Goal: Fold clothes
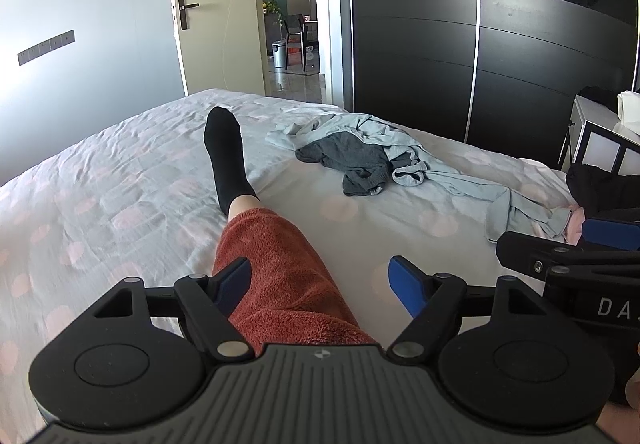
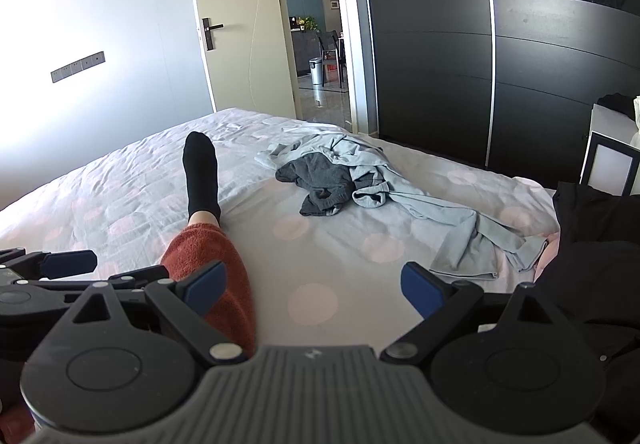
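A crumpled light blue garment (image 1: 448, 171) (image 2: 436, 211) lies on the bed (image 1: 120, 179) (image 2: 320, 256), stretching from the middle toward the right edge. A dark grey garment (image 1: 352, 159) (image 2: 320, 179) lies bunched on top of it. My left gripper (image 1: 320, 280) is open and empty, held low over my leg in a rust-red fleece trouser (image 1: 280, 272). My right gripper (image 2: 316, 284) is open and empty, held over bare sheet, well short of the clothes. The right gripper shows at the right edge of the left wrist view (image 1: 580, 252); the left gripper shows at the left edge of the right wrist view (image 2: 64, 268).
My leg with a black sock (image 1: 224, 151) (image 2: 202, 171) stretches across the bed left of the clothes. Black clothing (image 2: 600, 244) is heaped at the bed's right edge. A white cabinet (image 1: 600, 135), a dark wardrobe (image 1: 480, 43) and an open door (image 1: 216, 11) stand beyond.
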A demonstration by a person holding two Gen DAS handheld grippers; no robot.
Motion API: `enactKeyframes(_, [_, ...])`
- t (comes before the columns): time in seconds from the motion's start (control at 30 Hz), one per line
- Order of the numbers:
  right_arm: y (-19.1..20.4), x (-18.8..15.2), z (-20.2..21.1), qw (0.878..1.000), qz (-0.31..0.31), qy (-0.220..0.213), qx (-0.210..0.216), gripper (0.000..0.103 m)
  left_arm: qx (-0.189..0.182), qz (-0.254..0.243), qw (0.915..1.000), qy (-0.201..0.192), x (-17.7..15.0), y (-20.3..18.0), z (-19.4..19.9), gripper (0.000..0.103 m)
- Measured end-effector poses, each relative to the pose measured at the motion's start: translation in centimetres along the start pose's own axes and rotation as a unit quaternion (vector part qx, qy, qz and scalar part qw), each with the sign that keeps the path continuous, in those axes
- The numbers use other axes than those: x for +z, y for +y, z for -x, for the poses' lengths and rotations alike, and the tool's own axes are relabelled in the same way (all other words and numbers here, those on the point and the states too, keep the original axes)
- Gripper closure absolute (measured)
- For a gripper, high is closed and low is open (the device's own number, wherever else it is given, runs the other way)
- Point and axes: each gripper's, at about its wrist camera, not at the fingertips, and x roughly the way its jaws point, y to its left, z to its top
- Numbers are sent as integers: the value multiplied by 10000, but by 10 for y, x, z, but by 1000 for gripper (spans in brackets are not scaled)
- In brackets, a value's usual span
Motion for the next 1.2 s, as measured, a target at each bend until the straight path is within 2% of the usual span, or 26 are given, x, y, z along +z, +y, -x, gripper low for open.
enactKeyframes(0.4, [0,2,-4,9999,13,79,126,7,-95,125,9998,93,0,6,-3,14])
enactKeyframes(0.6, [1,12,-18,9988,108,92,472,7,-321,231,9987,326,6,17,-17,14])
enactKeyframes(0.7, [-4,23,-35,9979,89,256,593,7,-340,202,9983,422,12,25,-25,14])
enactKeyframes(0.9, [-41,47,-100,9961,-153,787,367,7,-85,168,9979,622,24,56,-47,14])
enactKeyframes(1.03, [-67,65,-158,9956,138,921,28,7,150,219,9965,797,27,83,-68,14])
enactKeyframes(1.2, [-98,78,-243,9922,544,1096,-232,7,464,520,9923,1020,27,120,-94,14])
